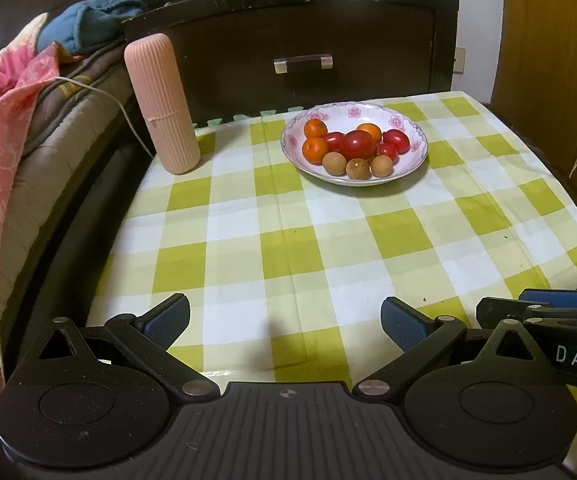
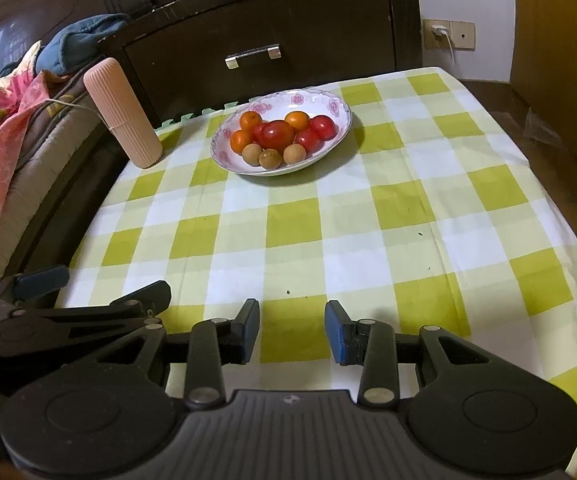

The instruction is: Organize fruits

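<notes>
left wrist view looks down over the left gripper (image 1: 284, 320), whose blue-padded fingers stand spread wide with nothing between them, only checked cloth below. the right gripper (image 1: 544, 312) shows at the right edge of that view, just beside it.

right wrist view shows the right gripper (image 2: 292, 330) with its pads set at a narrow gap, parallel, and nothing held; bare cloth shows between them. the left gripper (image 2: 88, 296) appears at the left edge, its fingers apart.

the fruits sit together in a white bowl (image 1: 408, 168) with pink flowers on its rim, at the far side of the table, well apart from both grippers. in it lie three small oranges (image 1: 314, 149), several red tomatoes (image 1: 358, 145) in the middle and to the right, and three round brown fruits (image 1: 334, 163) in a row along the near side. none lie on the cloth.

the green and white checked tablecloth (image 1: 288, 240) covers the table. a ribbed pink cylinder (image 1: 160, 104) stands upright near the far left corner, left of the bowl and not touching it. behind is a dark wooden cabinet (image 1: 308, 32) with a drawer handle (image 1: 303, 63). pink bedding (image 1: 4, 128) lies to the left.
</notes>
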Available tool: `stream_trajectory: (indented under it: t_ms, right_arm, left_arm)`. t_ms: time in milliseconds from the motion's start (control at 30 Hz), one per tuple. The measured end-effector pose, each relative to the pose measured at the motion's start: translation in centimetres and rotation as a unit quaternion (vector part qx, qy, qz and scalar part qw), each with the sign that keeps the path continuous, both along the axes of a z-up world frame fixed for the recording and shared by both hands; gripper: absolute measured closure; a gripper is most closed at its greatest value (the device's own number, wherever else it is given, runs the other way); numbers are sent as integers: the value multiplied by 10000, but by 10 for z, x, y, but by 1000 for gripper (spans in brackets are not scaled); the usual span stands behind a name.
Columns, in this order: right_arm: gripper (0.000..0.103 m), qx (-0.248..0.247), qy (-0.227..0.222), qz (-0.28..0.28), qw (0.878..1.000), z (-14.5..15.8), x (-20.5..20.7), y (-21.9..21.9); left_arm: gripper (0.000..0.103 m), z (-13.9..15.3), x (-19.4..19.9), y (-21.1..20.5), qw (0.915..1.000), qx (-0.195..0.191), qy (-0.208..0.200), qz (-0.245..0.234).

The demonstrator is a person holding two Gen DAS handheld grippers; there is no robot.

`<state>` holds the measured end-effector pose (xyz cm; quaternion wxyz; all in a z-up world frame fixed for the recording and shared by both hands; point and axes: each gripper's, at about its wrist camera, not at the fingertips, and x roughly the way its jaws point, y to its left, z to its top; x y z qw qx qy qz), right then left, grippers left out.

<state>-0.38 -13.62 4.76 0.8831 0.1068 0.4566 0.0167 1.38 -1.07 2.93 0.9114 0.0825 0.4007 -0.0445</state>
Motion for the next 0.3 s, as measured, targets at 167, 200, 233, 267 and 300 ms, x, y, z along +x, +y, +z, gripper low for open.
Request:
stream_trajectory:
  t_ms: [167,200,233,267,300]
  right_arm:
    - [69,-9,33,-4,10000,-2,0,0]
    - [69,-10,36,-4,10000,-2,1,0]
    - [69,-5,38,-6,10000,-2,1,0]
    - [69,2,42,-7,10000,-2,1,0]
    - [69,3,46,-6,10000,-2,1,0]
  left_arm:
    - [0,-1,0,0,10000,5,24,-11]
    - [0,-1,0,0,10000,11,27,-10]
    - [0,-2,0,0,10000,12,36,-6]
    - [0,-2,1,0,10000,7,52,-2]
    - [0,-2,1,1,10000,-7,73,1]
